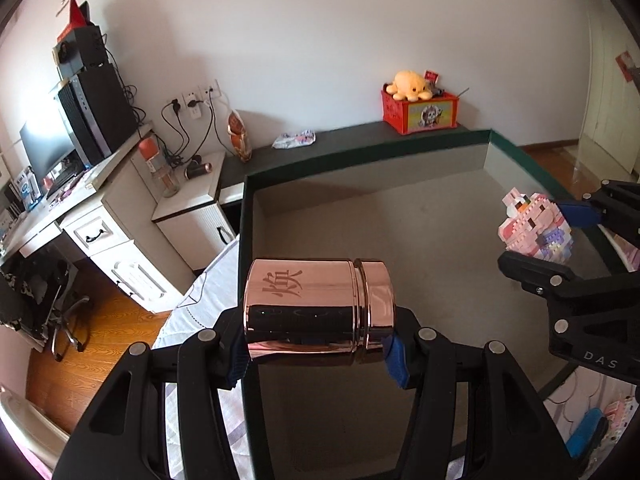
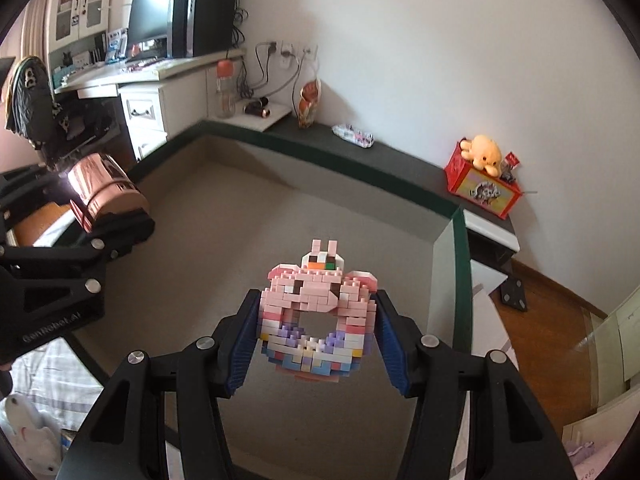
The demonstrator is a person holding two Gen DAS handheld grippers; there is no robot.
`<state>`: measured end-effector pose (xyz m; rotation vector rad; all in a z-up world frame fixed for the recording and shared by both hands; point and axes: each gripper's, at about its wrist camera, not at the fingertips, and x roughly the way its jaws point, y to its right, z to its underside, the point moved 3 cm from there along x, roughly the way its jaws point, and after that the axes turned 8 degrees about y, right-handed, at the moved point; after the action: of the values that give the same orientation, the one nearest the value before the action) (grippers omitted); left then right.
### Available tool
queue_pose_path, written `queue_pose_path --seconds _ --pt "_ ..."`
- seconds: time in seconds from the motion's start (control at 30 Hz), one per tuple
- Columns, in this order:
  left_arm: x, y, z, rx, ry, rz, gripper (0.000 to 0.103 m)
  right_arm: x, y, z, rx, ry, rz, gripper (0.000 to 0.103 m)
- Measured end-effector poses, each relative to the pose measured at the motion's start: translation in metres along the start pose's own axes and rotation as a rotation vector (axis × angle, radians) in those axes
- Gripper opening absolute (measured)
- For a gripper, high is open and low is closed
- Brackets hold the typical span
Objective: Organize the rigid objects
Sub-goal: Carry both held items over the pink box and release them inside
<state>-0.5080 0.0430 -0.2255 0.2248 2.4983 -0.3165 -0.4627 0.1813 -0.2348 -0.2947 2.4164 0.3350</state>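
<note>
My left gripper (image 1: 316, 354) is shut on a shiny rose-gold metal canister (image 1: 318, 310) that lies sideways between the blue pads, held over the near left edge of a large green-rimmed box (image 1: 362, 158) with a grey inside. My right gripper (image 2: 316, 338) is shut on a pink brick-built figure (image 2: 318, 312) with a hole in its middle, held above the box floor (image 2: 224, 232). In the left wrist view the figure (image 1: 534, 226) and the right gripper (image 1: 560, 240) are at the right. In the right wrist view the canister (image 2: 106, 192) and the left gripper (image 2: 116, 220) are at the left.
A dark ledge (image 1: 348, 136) behind the box carries a red toy crate with a yellow plush (image 1: 420, 106), a small packet (image 1: 294, 139) and a snack bag (image 1: 239, 136). A white desk with a monitor and computer tower (image 1: 96, 112) stands at the left. A bedsheet (image 1: 212, 292) lies under the box.
</note>
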Motion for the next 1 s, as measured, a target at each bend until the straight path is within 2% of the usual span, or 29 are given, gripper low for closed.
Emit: queue_pose_path --seconds 0.2,0.43,0.5,0.53,0.6,0.63,0.73,0.8,1.0 --pt "0.005 -0.003 0.003 -0.001 -0.003 -0.014 0.058 0.012 0.005 0.004 0.004 -0.034 0.013 0.056" --pt "-0.002 0.001 0.002 0.025 0.010 -0.008 0.074 0.014 0.011 0.008 0.008 -0.054 0.038 0.056" --pt "-0.007 0.002 0.001 0.035 0.014 -0.029 0.084 0.012 0.013 0.009 0.023 -0.044 0.031 0.056" --pt "-0.010 0.001 0.000 0.041 0.026 -0.052 0.089 0.011 0.013 0.009 0.024 -0.043 0.044 0.058" --pt "-0.018 -0.003 -0.001 0.039 0.038 -0.071 0.090 0.005 0.013 0.008 0.021 -0.029 0.075 0.068" --pt "-0.022 -0.005 -0.002 0.031 0.040 -0.074 0.091 0.000 0.013 0.006 0.026 -0.011 0.072 0.073" --pt "-0.038 -0.014 -0.003 0.020 0.055 -0.095 0.094 -0.021 0.015 -0.001 0.047 0.037 0.052 0.073" --pt "-0.053 -0.020 -0.003 0.014 0.071 -0.114 0.094 -0.040 0.015 -0.006 0.055 0.071 0.049 0.078" --pt "-0.124 -0.037 0.001 -0.034 0.162 -0.132 0.103 -0.116 0.016 -0.010 0.103 0.197 0.028 0.080"
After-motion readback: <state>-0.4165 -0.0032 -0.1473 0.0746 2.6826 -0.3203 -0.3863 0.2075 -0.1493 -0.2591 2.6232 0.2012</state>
